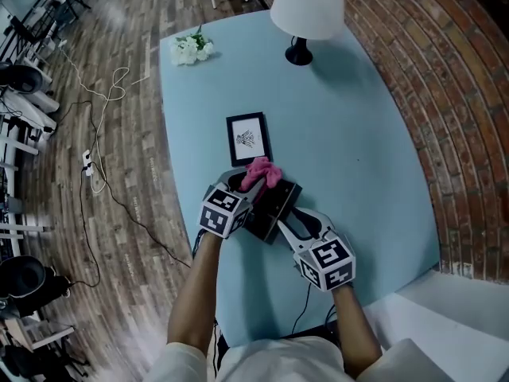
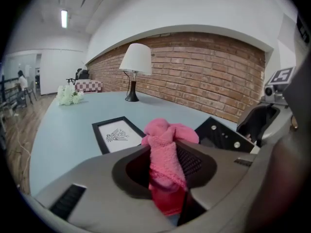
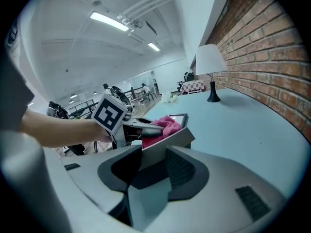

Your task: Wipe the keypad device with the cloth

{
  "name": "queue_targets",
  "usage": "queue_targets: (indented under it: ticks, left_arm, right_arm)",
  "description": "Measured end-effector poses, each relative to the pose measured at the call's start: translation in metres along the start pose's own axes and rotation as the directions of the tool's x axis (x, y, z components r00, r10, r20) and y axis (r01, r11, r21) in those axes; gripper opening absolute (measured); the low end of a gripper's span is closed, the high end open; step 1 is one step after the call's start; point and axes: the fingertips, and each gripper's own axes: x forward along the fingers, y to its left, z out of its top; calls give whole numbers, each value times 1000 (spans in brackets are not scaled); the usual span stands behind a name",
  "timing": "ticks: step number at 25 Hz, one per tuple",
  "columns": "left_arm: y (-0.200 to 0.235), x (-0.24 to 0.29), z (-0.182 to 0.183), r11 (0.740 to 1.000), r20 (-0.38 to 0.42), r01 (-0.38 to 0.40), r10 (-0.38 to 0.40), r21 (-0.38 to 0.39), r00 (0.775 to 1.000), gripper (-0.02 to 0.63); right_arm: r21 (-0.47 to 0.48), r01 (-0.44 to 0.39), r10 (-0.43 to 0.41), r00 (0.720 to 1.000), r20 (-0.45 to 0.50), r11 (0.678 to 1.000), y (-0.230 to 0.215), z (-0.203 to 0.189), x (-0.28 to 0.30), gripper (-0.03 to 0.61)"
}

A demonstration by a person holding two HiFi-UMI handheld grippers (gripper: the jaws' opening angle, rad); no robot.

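The left tool [image 2: 167,181] is clamped on a pink cloth [image 2: 165,152], which bunches up out of the jaws in a soft knot. In the head view that knot sits on the far end of the keypad device [image 1: 276,203], a dark flat box lying askew to the worktop's edges. The right tool [image 3: 148,171] comes in from 5 o'clock and its jaws are closed narrow on the device's near edge; whether the box is lifted off the surface cannot be told.

Just past the cloth at 12 o'clock lies a black picture frame [image 1: 248,139], close enough to limit room on that side. The pale blue worktop [image 1: 374,173] is open from 1 to 4 o'clock, out to its right edge by the brick wall [image 1: 445,94]. At 9 o'clock the left edge is near the left tool, with wooden floor [image 1: 119,181] beyond. The near edge runs at 6 o'clock under the person's forearms. Well apart at the far end stand a lamp [image 1: 306,10] at 1 o'clock and white flowers [image 1: 191,48] at 11 o'clock.
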Motion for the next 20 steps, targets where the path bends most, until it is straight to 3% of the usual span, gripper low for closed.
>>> queue_targets:
  ticks: [5,8,13,20]
  left_arm:
    - [14,-4,-9,995,-56,-91,94,39,994,160]
    - [14,-21,8,992,31,-124,123,24,992,158]
    - [-11,-62,48,997,206,-62,72,-56,976,156]
    - [-50,-71,55,999,231,19,-8,-42,973,156]
  right_arm:
    - [-11,4,-4,1000,-10,1000,1,1,0,173]
    - [-23,1,-1,1000,-15,1000,2,2,0,173]
    - [-34,-9,9,1000,-16,999,2,1,0,173]
    - [-24,-7,7,1000,-2,1000,1,0,0,189]
